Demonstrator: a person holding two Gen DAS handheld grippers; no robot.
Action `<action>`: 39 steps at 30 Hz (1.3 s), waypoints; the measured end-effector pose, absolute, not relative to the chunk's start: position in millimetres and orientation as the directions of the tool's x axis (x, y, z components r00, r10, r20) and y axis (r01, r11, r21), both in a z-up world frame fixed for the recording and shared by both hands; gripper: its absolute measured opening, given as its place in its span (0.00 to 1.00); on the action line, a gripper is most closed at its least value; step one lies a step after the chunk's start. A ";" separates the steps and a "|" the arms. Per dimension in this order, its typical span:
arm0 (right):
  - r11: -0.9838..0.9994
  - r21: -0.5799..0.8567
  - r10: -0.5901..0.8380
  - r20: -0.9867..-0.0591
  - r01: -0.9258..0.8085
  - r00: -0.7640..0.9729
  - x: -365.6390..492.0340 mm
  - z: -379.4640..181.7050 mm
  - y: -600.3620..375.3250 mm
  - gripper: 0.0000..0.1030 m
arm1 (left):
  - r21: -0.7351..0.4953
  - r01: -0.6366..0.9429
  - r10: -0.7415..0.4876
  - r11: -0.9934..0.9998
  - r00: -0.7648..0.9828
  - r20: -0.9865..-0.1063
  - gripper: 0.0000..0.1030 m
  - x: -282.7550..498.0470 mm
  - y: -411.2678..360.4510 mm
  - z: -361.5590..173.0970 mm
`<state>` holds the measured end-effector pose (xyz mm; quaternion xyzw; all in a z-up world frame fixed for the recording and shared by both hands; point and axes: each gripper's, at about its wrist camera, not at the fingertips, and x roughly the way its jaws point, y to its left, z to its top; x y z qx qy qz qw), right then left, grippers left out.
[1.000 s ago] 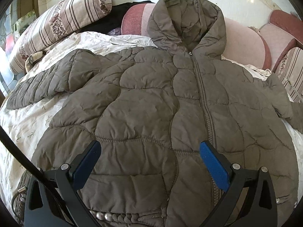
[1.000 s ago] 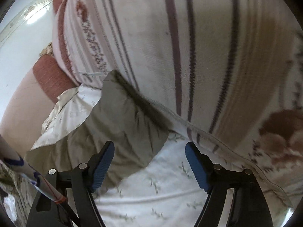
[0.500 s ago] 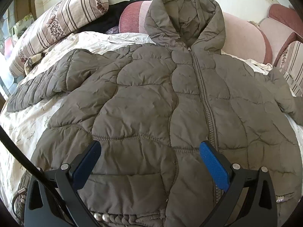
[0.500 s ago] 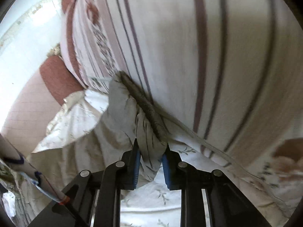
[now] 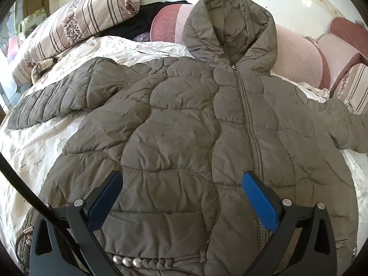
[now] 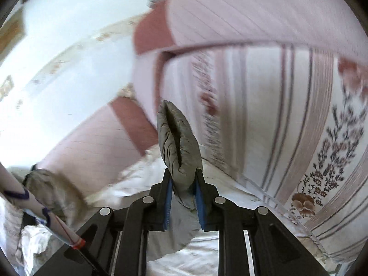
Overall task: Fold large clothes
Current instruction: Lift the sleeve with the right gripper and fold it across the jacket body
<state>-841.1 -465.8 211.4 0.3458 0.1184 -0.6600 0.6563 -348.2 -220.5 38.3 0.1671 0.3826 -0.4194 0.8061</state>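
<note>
Two grippers work one quilted jacket [image 5: 184, 138] spread zipped and face-up on a floral bedsheet [image 5: 34, 151].

Left view: left gripper [image 5: 181, 202] hovers released over the jacket's hem. Right view: right gripper [image 6: 182, 193] is clenched on the jacket's puffy sleeve cuff [image 6: 178, 142], raised beside a striped pillow [image 6: 287, 115]. The jacket looks soft, light and slippery; cuffs and hem suit gripping.

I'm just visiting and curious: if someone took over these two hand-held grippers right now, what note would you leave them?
Right gripper: shut on the sleeve cuff, lifted off the bed.
Left gripper: open, holding nothing, above the jacket's hem.
Jacket: spread flat on the bedsheet, zipped, hood toward the pillows.
Done: one sleeve picked up.
Left: probably fold that sleeve across the front, then the other sleeve, then the body.
</note>
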 end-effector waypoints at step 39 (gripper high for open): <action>0.453 0.458 -0.297 -0.731 0.765 0.614 -442.3 76.6 -342.3 0.21 | -0.117 0.633 -0.477 0.765 0.436 -0.763 1.00 -291.4 -185.4 50.3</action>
